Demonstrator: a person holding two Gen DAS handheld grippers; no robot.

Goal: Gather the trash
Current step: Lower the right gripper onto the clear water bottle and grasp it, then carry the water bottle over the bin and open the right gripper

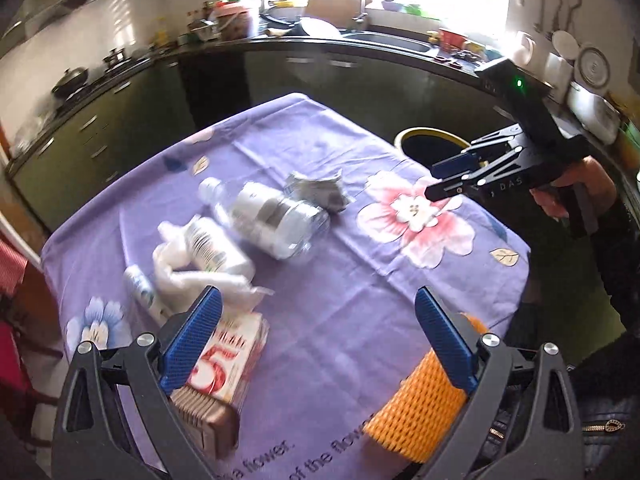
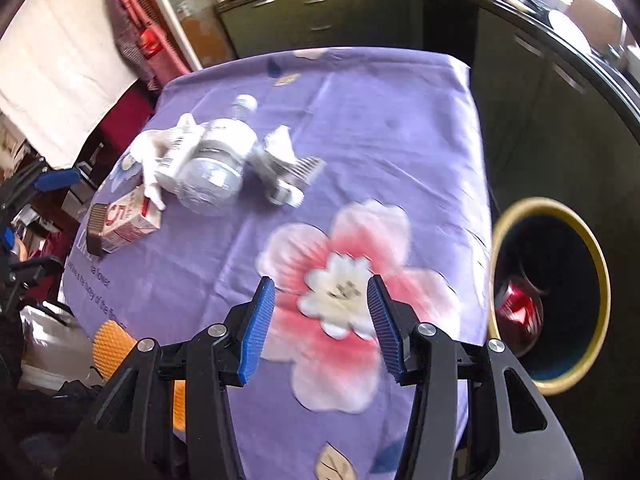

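Trash lies on a purple flowered tablecloth (image 1: 320, 264). A clear plastic bottle (image 1: 268, 216) lies at the middle, a crumpled grey wrapper (image 1: 320, 190) behind it, a white bottle with white plastic (image 1: 204, 256) to its left, a red and white carton (image 1: 224, 364) and an orange foam net (image 1: 420, 400) near me. My left gripper (image 1: 320, 344) is open and empty above the near table edge. My right gripper (image 2: 322, 324) is open and empty over the pink flower (image 2: 344, 296); it also shows in the left wrist view (image 1: 448, 178). The bottle (image 2: 216, 168), wrapper (image 2: 284, 168) and carton (image 2: 124, 220) lie beyond it.
A yellow-rimmed dark bin (image 2: 552, 300) stands beside the table's right edge with a red can (image 2: 520, 312) inside; its rim shows in the left wrist view (image 1: 432, 140). Dark kitchen cabinets (image 1: 340, 80) and a cluttered counter run behind the table. A red chair (image 1: 16, 280) stands left.
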